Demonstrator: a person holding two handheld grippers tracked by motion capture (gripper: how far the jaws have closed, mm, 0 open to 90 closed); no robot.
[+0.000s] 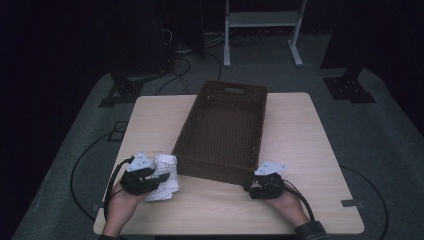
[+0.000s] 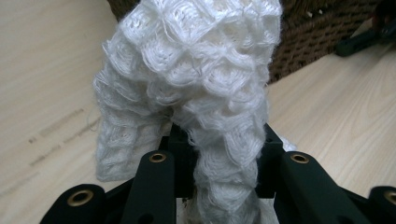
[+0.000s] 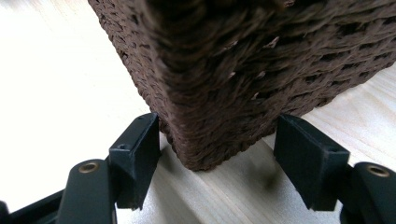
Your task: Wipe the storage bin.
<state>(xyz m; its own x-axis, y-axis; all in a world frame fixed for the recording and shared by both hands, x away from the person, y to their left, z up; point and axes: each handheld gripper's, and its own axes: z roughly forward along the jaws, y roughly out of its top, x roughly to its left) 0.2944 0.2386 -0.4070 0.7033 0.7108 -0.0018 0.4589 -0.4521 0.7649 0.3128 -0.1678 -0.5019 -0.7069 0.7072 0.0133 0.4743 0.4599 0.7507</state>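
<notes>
**Two grippers at the near edge: one on cloth, one at the basket corner**

Two hands come in from the near side of the table (image 1: 310, 150). On the left, the left gripper (image 1: 159, 181) has its jaws pinched tight on a white knitted cloth (image 2: 196, 93); in the left gripper view the cloth bunches up out of the jaws, with part of it hanging down toward the tabletop. From the high view the cloth (image 1: 165, 175) sits just beside the near left corner of the basket (image 1: 220, 130).

On the right, the right gripper (image 1: 250, 189) sits at the basket's near right corner. In the right gripper view its jaws stand partly apart on either side of that corner (image 3: 210, 116); the left jaw is close against the weave, the right one stands a little clear, so no firm hold can be told.

Farther back, the brown woven basket runs away across the middle of the table, its inside bare. Beyond the table, cables (image 1: 180, 65) lie on the grey floor and a white frame (image 1: 262, 20) stands in the dark
</notes>
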